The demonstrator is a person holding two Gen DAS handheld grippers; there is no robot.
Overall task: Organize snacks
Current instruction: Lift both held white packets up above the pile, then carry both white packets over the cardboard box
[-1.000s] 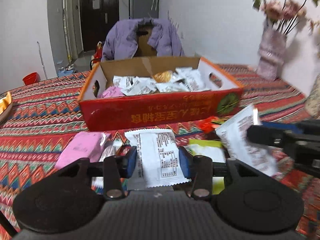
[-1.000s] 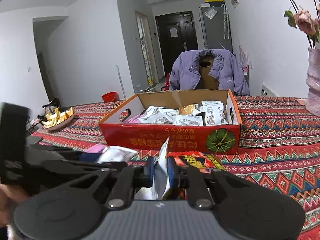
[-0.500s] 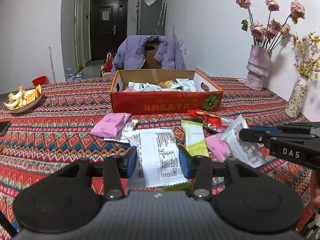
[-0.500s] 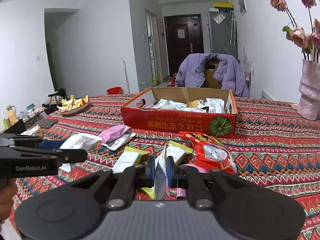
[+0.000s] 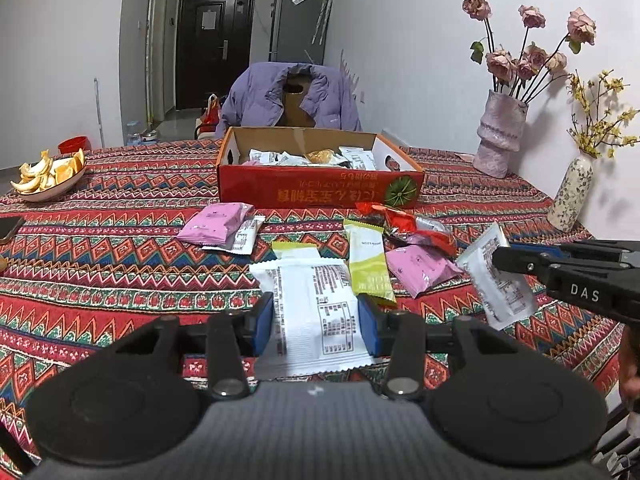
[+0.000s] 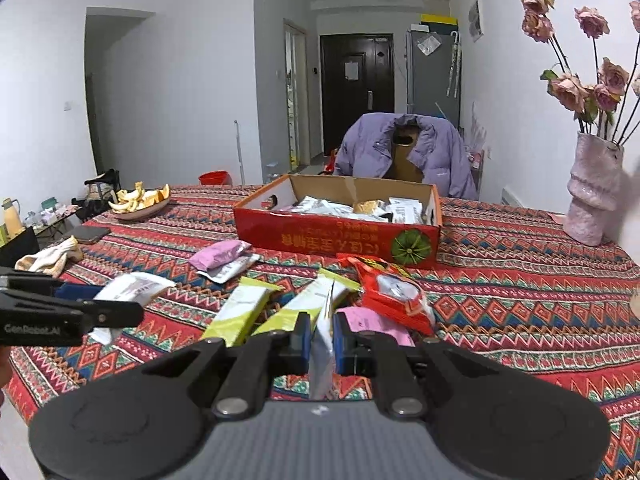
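My left gripper (image 5: pixel 316 326) is shut on a white snack packet (image 5: pixel 316 312), held flat across its width above the table. My right gripper (image 6: pixel 322 338) is shut on another white packet (image 6: pixel 323 356), held edge-on; in the left wrist view that packet (image 5: pixel 498 276) hangs from the right gripper's fingers (image 5: pixel 516 260). The red cardboard box (image 5: pixel 320 192) with several packets inside stands far ahead on the patterned cloth. Loose snacks lie between: pink packs (image 5: pixel 218 222), green-and-white bars (image 5: pixel 368 260), a red bag (image 6: pixel 390 292).
A plate of orange peel (image 5: pixel 48 176) and a phone (image 6: pixel 86 234) sit at the left. Two vases with flowers (image 5: pixel 500 136) (image 5: pixel 570 194) stand at the right by the wall. A chair draped with a purple jacket (image 5: pixel 290 98) is behind the box.
Both grippers have pulled back from the box with their packets still held, so the box looks farther away and more loose snacks show on the cloth.
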